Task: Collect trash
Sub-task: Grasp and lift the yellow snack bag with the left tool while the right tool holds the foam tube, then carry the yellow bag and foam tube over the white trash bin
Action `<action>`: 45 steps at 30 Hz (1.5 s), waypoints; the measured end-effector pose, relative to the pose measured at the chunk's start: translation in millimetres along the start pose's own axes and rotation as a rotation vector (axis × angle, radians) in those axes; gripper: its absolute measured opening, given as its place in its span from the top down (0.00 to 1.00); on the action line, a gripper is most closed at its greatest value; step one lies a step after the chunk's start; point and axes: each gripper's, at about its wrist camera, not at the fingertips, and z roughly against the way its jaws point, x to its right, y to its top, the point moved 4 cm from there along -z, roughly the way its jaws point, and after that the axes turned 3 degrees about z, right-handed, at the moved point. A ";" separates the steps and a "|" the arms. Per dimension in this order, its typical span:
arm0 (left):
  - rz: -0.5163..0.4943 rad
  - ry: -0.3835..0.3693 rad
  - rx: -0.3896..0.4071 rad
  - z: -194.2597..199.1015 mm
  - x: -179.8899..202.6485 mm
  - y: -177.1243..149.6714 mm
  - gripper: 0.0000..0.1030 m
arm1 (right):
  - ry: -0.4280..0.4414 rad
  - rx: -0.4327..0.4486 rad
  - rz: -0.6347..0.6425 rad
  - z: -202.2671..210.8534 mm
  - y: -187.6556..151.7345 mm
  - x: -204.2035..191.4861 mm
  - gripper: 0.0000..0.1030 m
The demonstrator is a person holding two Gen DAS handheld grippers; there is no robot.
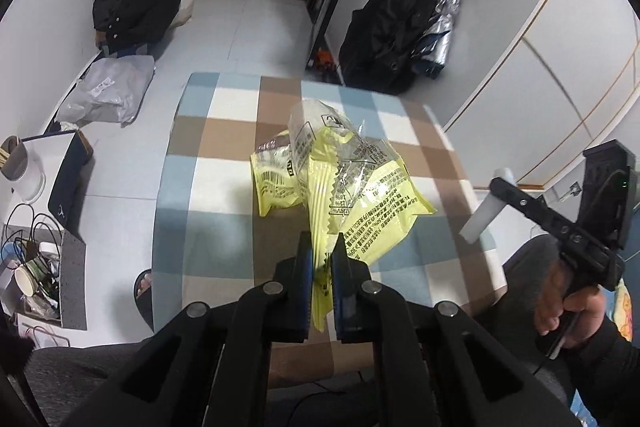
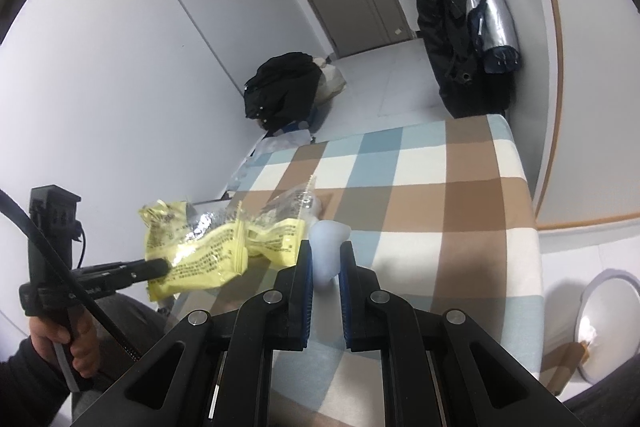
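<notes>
My left gripper [image 1: 322, 267] is shut on a crumpled yellow and clear snack wrapper [image 1: 344, 179] and holds it above the checked tablecloth [image 1: 224, 163]. In the right wrist view the wrapper [image 2: 208, 251] hangs from the left gripper at the left. My right gripper [image 2: 325, 267] is shut on a pale white crumpled tissue [image 2: 329, 247] and holds it over the table. In the left wrist view the right gripper [image 1: 476, 227] shows at the right with the white tissue [image 1: 486, 207] in it.
A grey bin [image 2: 608, 323] with white trash stands on the floor right of the table. A box of cups and clutter [image 1: 36, 275] sits on the floor at the left. Black coats [image 1: 392, 27] and an umbrella [image 2: 488, 11] hang beyond the table.
</notes>
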 end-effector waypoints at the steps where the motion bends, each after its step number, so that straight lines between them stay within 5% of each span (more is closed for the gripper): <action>1: -0.003 -0.013 0.004 2.8 0.4 0.1 0.96 | -0.003 0.002 0.004 1.1 0.9 -2.1 0.89; 8: -0.018 -0.091 0.081 23.1 7.9 17.5 0.96 | -0.008 0.035 0.017 14.2 11.8 -12.5 0.89; 21: -0.152 -0.110 0.177 41.9 73.8 53.2 0.96 | -0.040 0.153 0.015 67.4 52.9 -4.3 0.89; 45: -0.312 -0.241 0.105 -6.6 206.1 80.0 0.96 | -0.205 0.314 -0.071 177.1 89.1 94.4 0.89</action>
